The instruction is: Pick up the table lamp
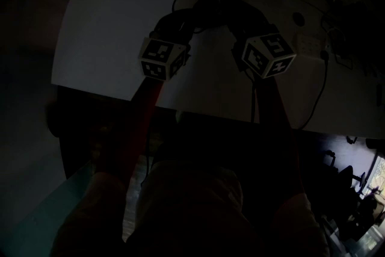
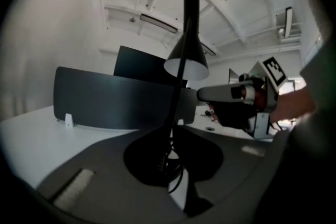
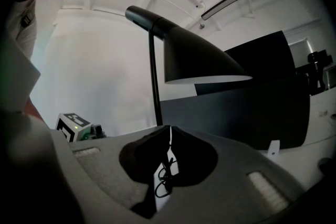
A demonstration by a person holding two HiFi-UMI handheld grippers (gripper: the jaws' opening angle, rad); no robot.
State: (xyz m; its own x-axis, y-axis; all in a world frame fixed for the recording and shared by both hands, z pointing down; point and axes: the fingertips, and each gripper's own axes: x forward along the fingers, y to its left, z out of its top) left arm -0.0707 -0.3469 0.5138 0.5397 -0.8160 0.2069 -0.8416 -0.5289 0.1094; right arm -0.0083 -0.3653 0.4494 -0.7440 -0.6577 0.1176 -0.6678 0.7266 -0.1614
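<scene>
The black table lamp stands on the white desk, with a thin upright stem and a cone shade. In the head view it is only a dark shape between the two grippers. My left gripper has its jaws a little apart, and the lamp's stem runs down at the gap between their tips; its base and coiled cord show beyond. My right gripper is shut, with only a hairline slit between its jaws. The stem stands just beyond it to the left.
A dark divider panel runs across the desk behind the lamp. At the right of the desk lie a white power strip and a black cable. The desk's front edge is near the person's legs.
</scene>
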